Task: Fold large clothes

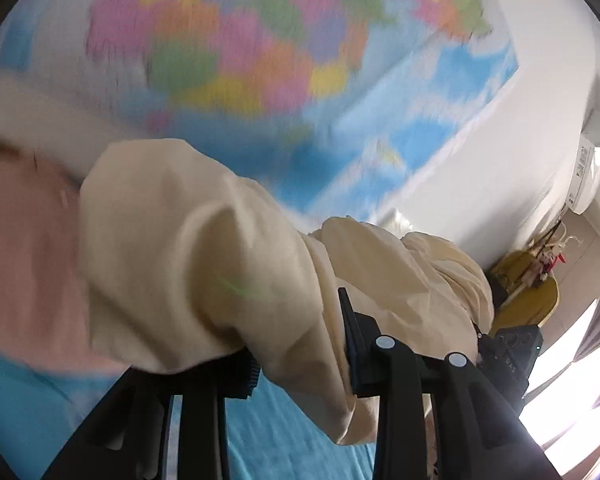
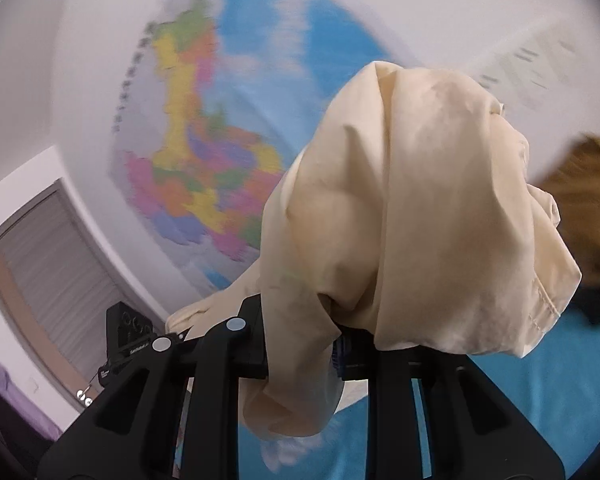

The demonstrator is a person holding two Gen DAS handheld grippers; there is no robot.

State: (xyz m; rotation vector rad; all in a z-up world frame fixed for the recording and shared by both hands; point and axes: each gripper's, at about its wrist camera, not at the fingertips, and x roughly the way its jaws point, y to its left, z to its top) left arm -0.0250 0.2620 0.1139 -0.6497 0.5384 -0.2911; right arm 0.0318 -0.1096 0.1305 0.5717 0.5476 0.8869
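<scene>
Both hand-held grippers, left and right, clamped on the cream garment, bunched over their fingers, lifted above the blue surface. Risk: thin pinch slips mid-swing, fabric drops crumpled.

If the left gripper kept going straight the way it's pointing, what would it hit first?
Apart from the cream garment the left gripper already clamps, probably the wall map, though blur hides depth.

Garment plain cream, no print, same in right view. Wall map blue with pink, yellow, green, orange patches. Surface solid turquoise. Gripper fingers black with blue pads. Wall white.
</scene>
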